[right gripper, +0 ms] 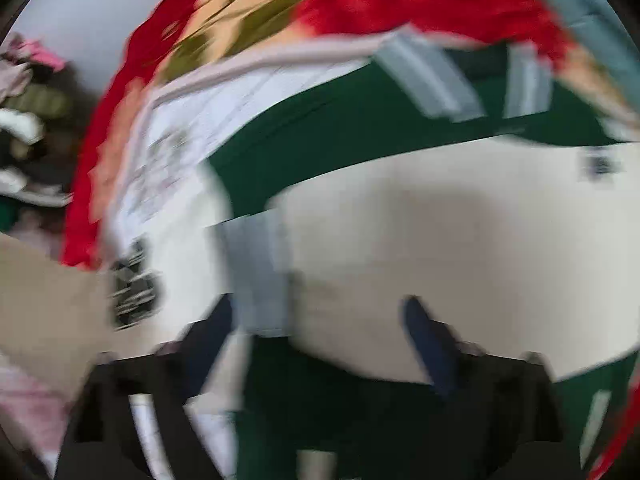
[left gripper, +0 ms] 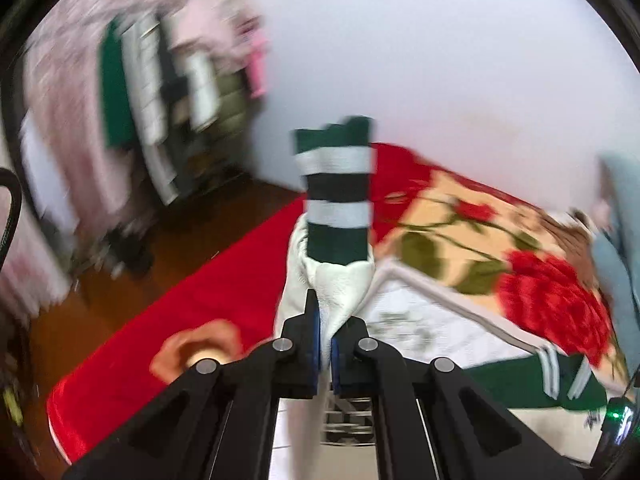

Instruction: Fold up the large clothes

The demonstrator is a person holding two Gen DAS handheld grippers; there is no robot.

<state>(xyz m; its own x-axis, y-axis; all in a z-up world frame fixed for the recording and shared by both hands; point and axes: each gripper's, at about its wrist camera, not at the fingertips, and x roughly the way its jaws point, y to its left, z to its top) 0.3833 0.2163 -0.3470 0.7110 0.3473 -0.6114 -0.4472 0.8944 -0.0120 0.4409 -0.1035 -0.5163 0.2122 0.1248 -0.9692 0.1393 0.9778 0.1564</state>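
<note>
looks like the left hand-held gripper [left gripper: 326,354] is pinching the white-and-green sweater [left gripper: 334,216] by 1 striped sleeve, lifting it over the bed [left gripper: 224,272], while the right hand-held gripper [right gripper: 320,320] is hanging wide open over the body, probably needing to grab the hem next

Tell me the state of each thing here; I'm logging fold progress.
Left gripper: shut on the sleeve.
Sleeve: lifted, striped cuff sticking up.
Right gripper: open, nothing between its pads.
Sweater: spread over the blanket.
Blanket: laid flat.
</note>
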